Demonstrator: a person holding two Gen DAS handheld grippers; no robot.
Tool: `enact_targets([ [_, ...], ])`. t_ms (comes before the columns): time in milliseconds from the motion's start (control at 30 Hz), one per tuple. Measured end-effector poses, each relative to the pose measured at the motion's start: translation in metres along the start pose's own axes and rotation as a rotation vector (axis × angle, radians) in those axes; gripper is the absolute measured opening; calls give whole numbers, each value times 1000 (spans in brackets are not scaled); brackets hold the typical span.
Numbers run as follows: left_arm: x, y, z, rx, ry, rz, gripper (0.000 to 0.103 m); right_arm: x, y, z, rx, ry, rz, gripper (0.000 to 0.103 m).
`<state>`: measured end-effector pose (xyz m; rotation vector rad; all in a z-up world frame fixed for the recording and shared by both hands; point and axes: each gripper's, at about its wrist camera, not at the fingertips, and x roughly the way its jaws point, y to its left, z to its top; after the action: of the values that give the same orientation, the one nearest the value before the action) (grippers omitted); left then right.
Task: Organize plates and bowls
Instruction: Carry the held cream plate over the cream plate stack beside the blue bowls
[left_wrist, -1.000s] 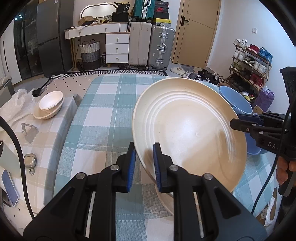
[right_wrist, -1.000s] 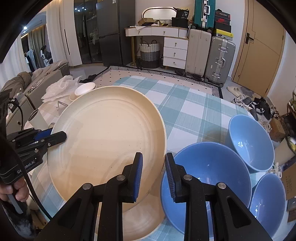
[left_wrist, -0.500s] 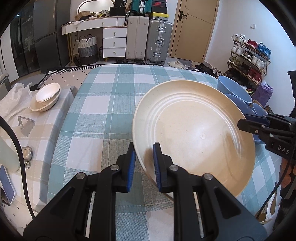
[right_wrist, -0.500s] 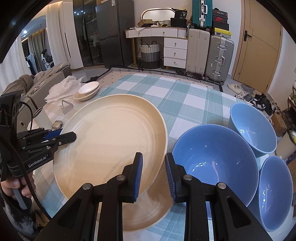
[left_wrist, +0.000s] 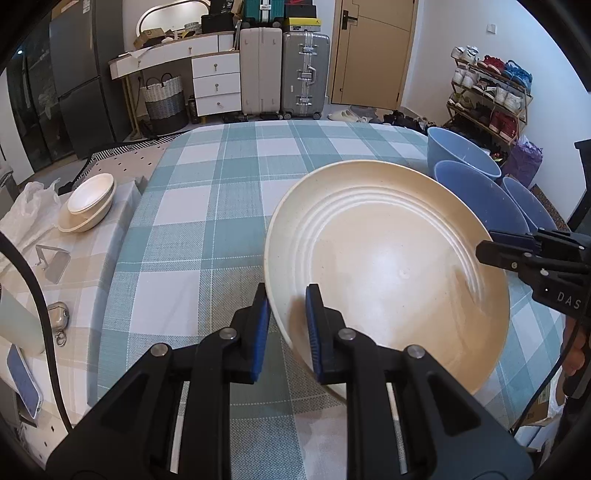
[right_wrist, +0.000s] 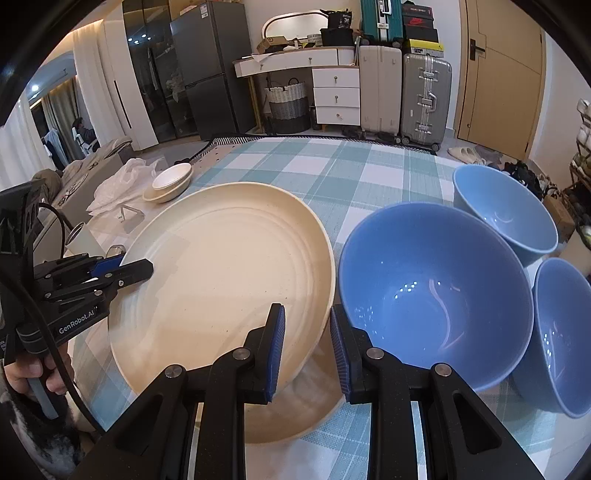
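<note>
Cream plate (right_wrist: 229, 266) rim just beside blue bowl (right_wrist: 436, 295); tablecloth (left_wrist: 207, 206) bare beyond.

Plate lowered, tilt reduced

Cream plate (left_wrist: 388, 266), gripped at opposite rims by left tool (left_wrist: 285, 314) and right tool (right_wrist: 306, 339), has come down w/ both tools twd the checked surface (left_wrist: 207, 221). Was tilted steeply 1 s ago, now much flatter, sitting just above a second cream plate (right_wrist: 295, 417) under it. Blue bowl (right_wrist: 436, 299) beside it now less covered by plate rim.
</note>
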<state>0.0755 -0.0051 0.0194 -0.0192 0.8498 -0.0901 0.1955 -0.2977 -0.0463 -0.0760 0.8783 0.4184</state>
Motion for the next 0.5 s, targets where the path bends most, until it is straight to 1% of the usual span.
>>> enact_targets([
  [200, 9, -6, -2, 27, 13, 15, 15, -1, -2, -13, 20, 0, 4, 26],
  [500, 17, -9, -5, 54, 33, 12, 15, -6, -2, -25, 35, -4, 8, 26],
])
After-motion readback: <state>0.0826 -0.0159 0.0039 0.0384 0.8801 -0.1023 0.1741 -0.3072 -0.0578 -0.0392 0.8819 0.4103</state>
